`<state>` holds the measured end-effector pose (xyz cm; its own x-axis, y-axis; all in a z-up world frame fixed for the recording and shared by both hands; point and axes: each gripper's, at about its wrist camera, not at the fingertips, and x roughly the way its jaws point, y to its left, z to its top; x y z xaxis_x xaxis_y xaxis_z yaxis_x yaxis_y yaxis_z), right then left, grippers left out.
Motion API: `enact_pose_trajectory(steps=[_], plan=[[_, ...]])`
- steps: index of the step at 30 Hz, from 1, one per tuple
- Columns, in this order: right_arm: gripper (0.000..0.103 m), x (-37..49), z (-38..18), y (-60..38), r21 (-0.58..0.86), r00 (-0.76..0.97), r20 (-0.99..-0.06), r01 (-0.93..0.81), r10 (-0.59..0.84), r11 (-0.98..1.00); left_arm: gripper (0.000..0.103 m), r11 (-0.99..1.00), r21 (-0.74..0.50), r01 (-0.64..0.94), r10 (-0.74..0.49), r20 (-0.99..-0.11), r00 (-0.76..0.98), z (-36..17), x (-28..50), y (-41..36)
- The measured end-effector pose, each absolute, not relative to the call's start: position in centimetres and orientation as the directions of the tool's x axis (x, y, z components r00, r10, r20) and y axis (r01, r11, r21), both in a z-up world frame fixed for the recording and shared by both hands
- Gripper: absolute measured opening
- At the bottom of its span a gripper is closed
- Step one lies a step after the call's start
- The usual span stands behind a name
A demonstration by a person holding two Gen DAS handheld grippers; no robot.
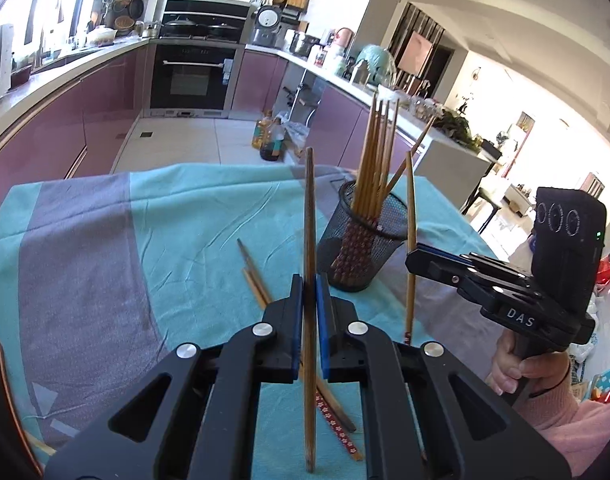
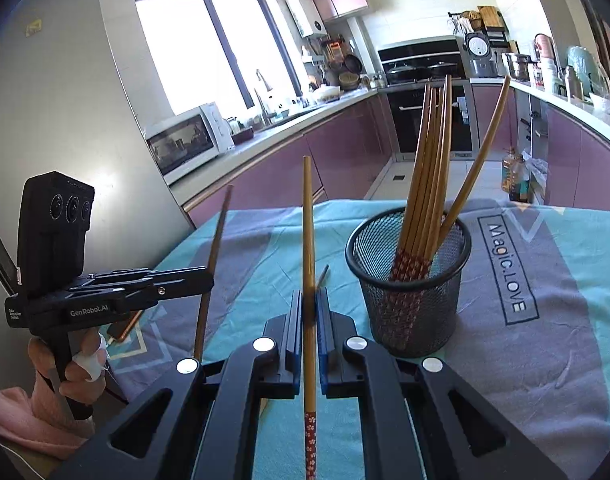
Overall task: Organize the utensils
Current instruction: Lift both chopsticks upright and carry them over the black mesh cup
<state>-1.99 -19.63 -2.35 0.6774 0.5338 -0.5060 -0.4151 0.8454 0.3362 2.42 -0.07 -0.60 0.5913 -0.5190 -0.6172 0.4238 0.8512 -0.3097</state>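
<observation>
My left gripper (image 1: pixel 309 286) is shut on a dark wooden chopstick (image 1: pixel 309 216) held upright above the table. My right gripper (image 2: pixel 309 304) is shut on a lighter chopstick (image 2: pixel 308 240) with a red flowered end, also upright. Each gripper shows in the other's view: the right gripper (image 1: pixel 412 254) with its chopstick (image 1: pixel 411 216), the left gripper (image 2: pixel 207 276) with its chopstick (image 2: pixel 215 248). A black mesh cup (image 1: pixel 359 240) (image 2: pixel 409 280) holds several chopsticks (image 2: pixel 425 168) and stands just right of both grippers. Loose chopsticks (image 1: pixel 253 276) lie on the cloth under the left gripper.
The table carries a teal and grey cloth (image 1: pixel 125 248) (image 2: pixel 545 320). A phone (image 2: pixel 123 328) lies at the table's left edge. Purple kitchen cabinets (image 1: pixel 85 112), an oven (image 1: pixel 193 76) and oil bottles (image 1: pixel 271 140) on the floor stand beyond the table.
</observation>
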Motion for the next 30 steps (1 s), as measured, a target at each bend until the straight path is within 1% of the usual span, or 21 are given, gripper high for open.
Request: enact_pose_trajectory(steps=[10,19,30], plan=[[0.006,-2.2,0.4,-21.5,0.318,0.738,-0.427,-0.419,0.523,0.851,0.007,0.817,-0.339,0.467,-0.576,-0.527,0.625,3.4,1.3,0.5],[0.006,-1.4,3.0,-22.6,0.285,0.770,-0.381,-0.430,0.512,0.857,0.007,0.789,-0.363,0.496,-0.614,-0.456,0.645,6.3,3.0,0.0],[0.006,-1.0,6.8,-23.7,0.233,0.810,-0.328,-0.430,0.487,0.872,0.007,0.770,-0.320,0.552,-0.638,-0.384,0.667,11.0,4.3,-1.8]])
